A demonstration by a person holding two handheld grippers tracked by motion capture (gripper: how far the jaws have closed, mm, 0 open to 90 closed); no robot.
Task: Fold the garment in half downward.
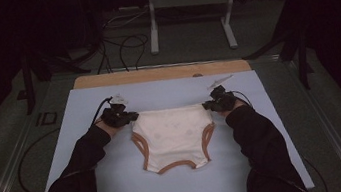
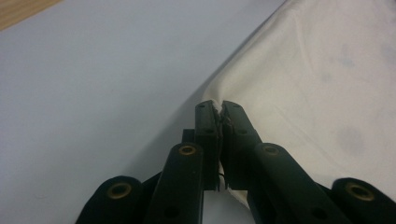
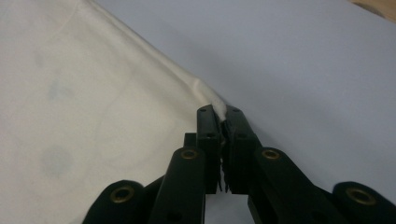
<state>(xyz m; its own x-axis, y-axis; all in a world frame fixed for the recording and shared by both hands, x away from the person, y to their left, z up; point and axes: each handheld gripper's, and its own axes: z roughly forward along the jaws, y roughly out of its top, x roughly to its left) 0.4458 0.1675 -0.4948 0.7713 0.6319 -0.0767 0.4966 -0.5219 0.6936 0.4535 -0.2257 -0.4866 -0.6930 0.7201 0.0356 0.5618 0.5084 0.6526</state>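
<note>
The cream cloth pants with brown-trimmed leg openings are lying flat mid-desk on the pale blue mat. The left gripper and right gripper are each clamping a far waistband corner, evidently stretching it taut.

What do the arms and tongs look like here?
Black long sleeves on both forearms. Left tongs and right tongs are black, each with a pale plate on top and a trailing black cable. Jaws are black linkage bars with brass-coloured pivot bushings.

Your high view looks forward and down on the whole cream garment; both tongs views sit close at its opposite waist corners.
</note>
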